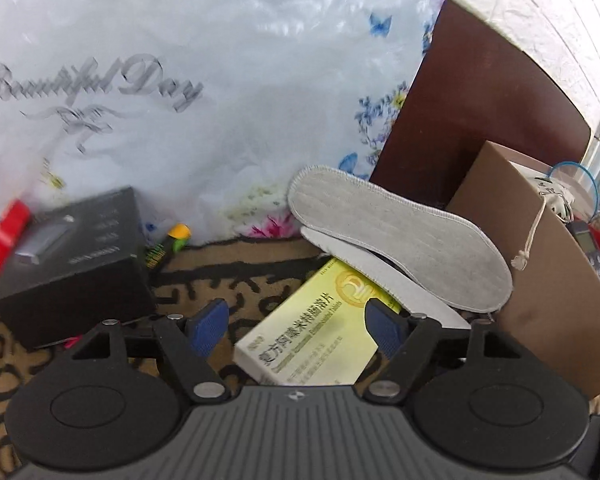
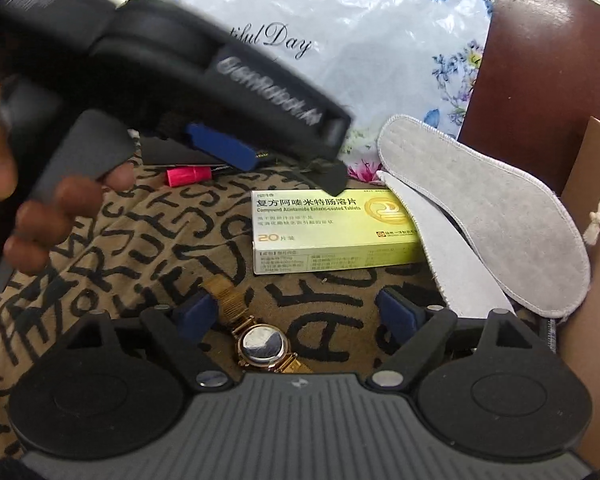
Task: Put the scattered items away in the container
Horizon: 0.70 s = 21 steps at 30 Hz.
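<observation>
A yellow-green medicine box (image 1: 312, 328) (image 2: 332, 232) lies on the letter-print cloth (image 2: 140, 248). My left gripper (image 1: 296, 328) is open, its jaws spread just above the box's near end. It also shows in the right wrist view (image 2: 260, 160), above and behind the box. Two grey insoles (image 1: 396, 236) (image 2: 480, 216) lean on the brown paper bag (image 1: 548, 288) (image 2: 592, 280) to the right. A gold watch (image 2: 260, 340) lies between the jaws of my open right gripper (image 2: 300, 316). A black box (image 1: 76, 260) sits at left.
A white floral plastic bag (image 1: 220, 80) lies behind the items. A pink marker (image 2: 188, 176), a green-orange item (image 1: 172, 240) and a red object (image 1: 4, 236) lie near the black box. A dark brown headboard (image 1: 480, 120) stands at the back right.
</observation>
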### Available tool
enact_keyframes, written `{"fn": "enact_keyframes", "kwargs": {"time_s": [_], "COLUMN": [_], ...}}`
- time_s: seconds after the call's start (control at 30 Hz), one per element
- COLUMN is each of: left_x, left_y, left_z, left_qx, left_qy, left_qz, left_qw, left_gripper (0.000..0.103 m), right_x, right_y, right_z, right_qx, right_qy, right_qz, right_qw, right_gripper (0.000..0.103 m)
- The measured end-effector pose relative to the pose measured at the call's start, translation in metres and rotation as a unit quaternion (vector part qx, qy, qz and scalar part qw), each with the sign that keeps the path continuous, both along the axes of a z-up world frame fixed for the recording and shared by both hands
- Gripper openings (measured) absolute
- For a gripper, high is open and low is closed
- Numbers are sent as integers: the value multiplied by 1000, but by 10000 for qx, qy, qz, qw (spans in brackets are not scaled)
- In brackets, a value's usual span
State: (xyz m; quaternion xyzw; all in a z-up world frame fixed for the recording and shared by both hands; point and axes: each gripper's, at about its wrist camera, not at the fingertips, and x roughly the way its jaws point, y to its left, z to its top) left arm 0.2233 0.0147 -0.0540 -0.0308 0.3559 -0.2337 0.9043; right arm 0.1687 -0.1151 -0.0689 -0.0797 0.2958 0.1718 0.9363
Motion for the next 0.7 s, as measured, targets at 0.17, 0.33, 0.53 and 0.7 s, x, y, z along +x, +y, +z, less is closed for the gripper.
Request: {"fn": "enact_keyframes", "kwargs": {"time_s": [0.17,0.33,0.53,0.7], "left_x": [5,4,-9,-32], "left_y": [-9,-5,-5,-5], "left_z": [-19,-21,-17,-16], "left_qx": [193,-17,-78,16], "left_qy": [258,298,294,278], "left_qz": [-253,-213,-135,-80], "left_qw": [9992,9993,9994,9996], "left_gripper": [77,66,56,56], "right_x": [8,15,13,0], "right_y": [5,9,7,9], "right_z": [2,2,5,11], "right_qx": [-70,-35,49,-36], "right_qy": [-46,-46,85,47], "right_qz": [-22,9,37,156], "right_qw": [10000,10000,9999,9999], "right_gripper": [85,82,72,72]}}
